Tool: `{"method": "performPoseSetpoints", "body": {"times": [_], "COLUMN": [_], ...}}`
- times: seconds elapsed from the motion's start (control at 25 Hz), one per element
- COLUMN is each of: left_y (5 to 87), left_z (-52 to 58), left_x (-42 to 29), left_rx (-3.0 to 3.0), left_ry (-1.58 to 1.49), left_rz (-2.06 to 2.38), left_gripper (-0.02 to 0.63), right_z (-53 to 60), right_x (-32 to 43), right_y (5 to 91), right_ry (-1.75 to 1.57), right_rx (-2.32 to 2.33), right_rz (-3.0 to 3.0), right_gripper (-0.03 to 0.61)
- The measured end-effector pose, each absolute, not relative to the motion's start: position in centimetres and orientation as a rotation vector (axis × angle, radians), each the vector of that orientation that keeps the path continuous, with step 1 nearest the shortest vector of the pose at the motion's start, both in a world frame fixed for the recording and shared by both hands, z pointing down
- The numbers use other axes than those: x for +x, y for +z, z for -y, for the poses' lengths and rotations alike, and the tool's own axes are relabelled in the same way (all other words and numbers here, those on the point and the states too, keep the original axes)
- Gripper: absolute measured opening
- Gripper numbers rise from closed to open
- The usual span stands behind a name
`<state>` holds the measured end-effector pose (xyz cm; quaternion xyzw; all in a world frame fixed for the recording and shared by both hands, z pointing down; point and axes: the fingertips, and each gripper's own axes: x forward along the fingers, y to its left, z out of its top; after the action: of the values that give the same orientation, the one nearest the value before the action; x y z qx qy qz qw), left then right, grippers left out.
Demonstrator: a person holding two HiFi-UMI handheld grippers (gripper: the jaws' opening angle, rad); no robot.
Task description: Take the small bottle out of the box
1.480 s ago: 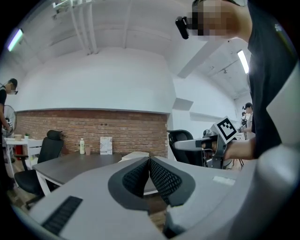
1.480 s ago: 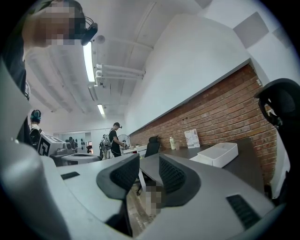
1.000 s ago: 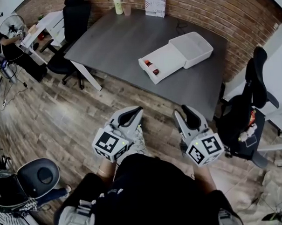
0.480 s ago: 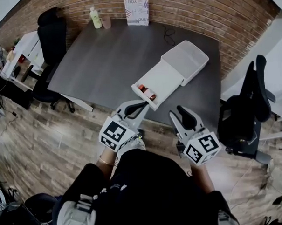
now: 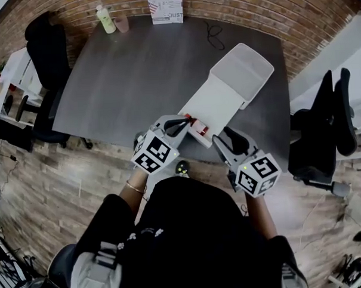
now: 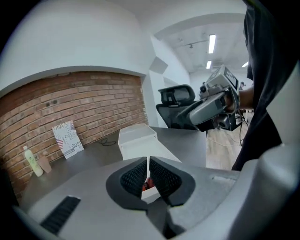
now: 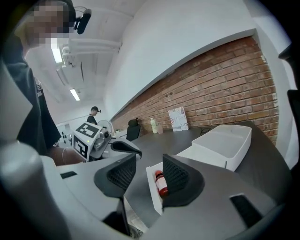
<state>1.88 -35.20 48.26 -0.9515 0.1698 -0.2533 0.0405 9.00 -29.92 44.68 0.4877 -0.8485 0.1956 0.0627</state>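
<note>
The left gripper (image 6: 148, 165) is keeping its jaws drawn in to a thin slit with nothing between them, while the right gripper (image 7: 149, 165) is opening, its jaws standing well apart and pressing on nothing. The small bottle (image 7: 161, 183), red at cap and base with a white label round its middle, is lying on its side at the near end of the open white box (image 5: 220, 97) on the grey table (image 5: 129, 71). In the head view the bottle is sitting just beyond both tips, at about four o'clock from the left gripper's and ten o'clock from the right gripper's.
</note>
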Motion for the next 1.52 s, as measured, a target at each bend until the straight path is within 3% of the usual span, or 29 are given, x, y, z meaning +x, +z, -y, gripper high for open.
{"method": "performPoseSetpoints", "body": {"times": [0.8, 1.12, 1.52], "left_y": [59.7, 59.8, 60.2], "left_z": [37.9, 37.3, 38.0], "left_x": [5.3, 6.2, 6.6], "left_rx": [-2.454, -2.401, -2.446], "left_ry": [-1.297, -1.328, -1.284], "left_rz": [0.472, 0.576, 0.455], "left_gripper": [0.097, 0.097, 0.097], "right_z": [35.2, 35.9, 37.1], "right_x": [8.2, 6.9, 6.4], "right_y": [52.3, 55.1, 58.8], "right_ry": [0.753, 0.654, 0.576], "right_rx": [1.422, 1.130, 0.850], "right_rz": [2.326, 2.230, 2.068], "right_gripper": [0.172, 0.245, 0.245]}}
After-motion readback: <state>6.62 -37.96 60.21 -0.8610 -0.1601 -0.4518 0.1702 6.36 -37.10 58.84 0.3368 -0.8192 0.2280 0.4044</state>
